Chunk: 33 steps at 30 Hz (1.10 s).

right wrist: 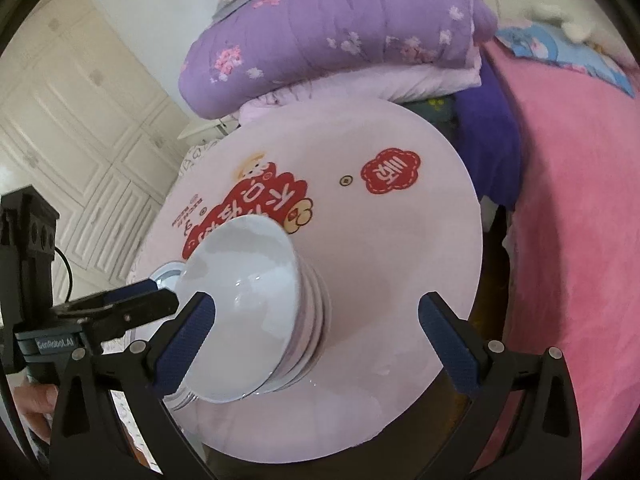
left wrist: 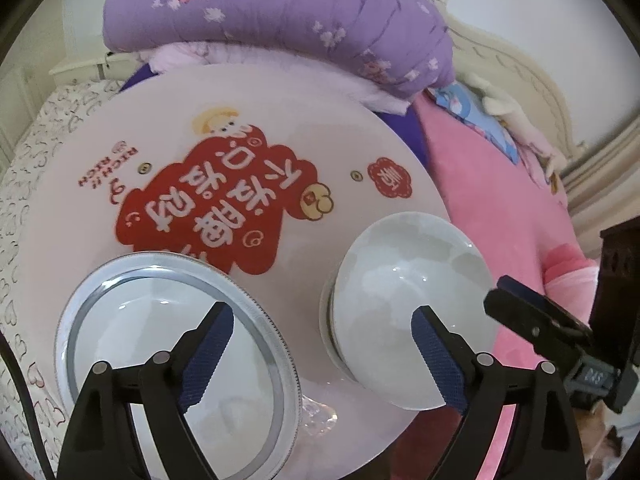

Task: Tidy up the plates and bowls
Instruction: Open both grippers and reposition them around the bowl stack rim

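A round pale-pink counter (left wrist: 320, 92) printed with a red cartoon emblem carries the task's things, and it is set against a bed covered with a pink blanket (left wrist: 500, 200) and a folded purple floral quilt (left wrist: 280, 12). A stack of white ceramic bowls (right wrist: 256, 312) is seen nested upright near the counter's front edge; its ribbed lower rims are visible in the right wrist view, which indicates that several bowls are already collected into one pile to save room. Beside it, apart and not touching, a white round plate with a silver-grey rim (left wrist: 176, 344) lies flat on the counter, and something small and clear is glimpsed under its near edge but cannot be identified. The left hand-held gripper (left wrist: 324, 356) is held above the gap between plate and bowls with its blue-padded fingers spread wide and nothing pinched between them. The right hand-held gripper (right wrist: 316, 340) is likewise spread to its widest, with the bowl stack just inside its left pad, though no pressure on the rim is seen. Both tools are pointed steeply downward, which suits approach or release from above. It is judged that the bowls are placed, and that the plate remains to be sorted, should further pieces exist out of view.
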Each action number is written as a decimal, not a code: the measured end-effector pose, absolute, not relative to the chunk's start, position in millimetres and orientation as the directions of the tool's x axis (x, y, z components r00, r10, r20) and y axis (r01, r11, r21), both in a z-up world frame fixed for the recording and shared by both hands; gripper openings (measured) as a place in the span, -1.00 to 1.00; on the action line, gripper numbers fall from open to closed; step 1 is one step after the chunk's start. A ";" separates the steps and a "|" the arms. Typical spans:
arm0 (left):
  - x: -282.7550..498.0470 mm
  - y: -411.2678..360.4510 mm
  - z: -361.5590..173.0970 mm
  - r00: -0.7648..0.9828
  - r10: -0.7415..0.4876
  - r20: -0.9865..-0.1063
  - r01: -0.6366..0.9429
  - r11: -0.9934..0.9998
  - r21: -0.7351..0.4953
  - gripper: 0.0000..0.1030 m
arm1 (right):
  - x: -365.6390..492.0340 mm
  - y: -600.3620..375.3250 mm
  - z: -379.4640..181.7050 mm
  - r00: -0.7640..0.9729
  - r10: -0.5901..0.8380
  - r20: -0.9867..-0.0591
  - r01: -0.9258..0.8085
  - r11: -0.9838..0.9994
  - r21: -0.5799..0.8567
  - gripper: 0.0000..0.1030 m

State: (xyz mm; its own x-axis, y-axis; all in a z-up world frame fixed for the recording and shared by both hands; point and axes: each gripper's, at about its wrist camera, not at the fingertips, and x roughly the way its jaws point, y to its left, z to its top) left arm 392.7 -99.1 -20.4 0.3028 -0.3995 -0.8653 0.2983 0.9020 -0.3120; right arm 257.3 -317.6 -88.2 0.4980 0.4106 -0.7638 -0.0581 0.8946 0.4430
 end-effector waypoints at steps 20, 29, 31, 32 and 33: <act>433.4 -128.6 -60.1 0.129 -0.495 -0.859 0.412 0.815 -0.408 0.78 | 278.3 -322.5 -105.3 0.420 0.416 -0.807 0.031 0.882 0.471 0.99; 437.9 -145.1 -84.7 0.035 -0.495 -0.868 0.420 0.796 -0.436 0.51 | 275.3 -316.3 -123.7 0.379 0.411 -0.829 0.064 0.882 0.467 0.77; 439.7 -145.3 -89.1 0.033 -0.500 -0.865 0.406 0.798 -0.446 0.50 | 275.6 -315.3 -127.7 0.364 0.410 -0.836 0.065 0.884 0.462 0.68; 440.1 -145.0 -90.9 0.031 -0.503 -0.864 0.402 0.798 -0.449 0.49 | 276.2 -314.6 -129.3 0.359 0.410 -0.838 0.064 0.885 0.461 0.67; 440.4 -145.2 -94.4 0.027 -0.501 -0.865 0.394 0.800 -0.452 0.47 | 276.7 -314.3 -130.5 0.355 0.410 -0.840 0.064 0.886 0.459 0.66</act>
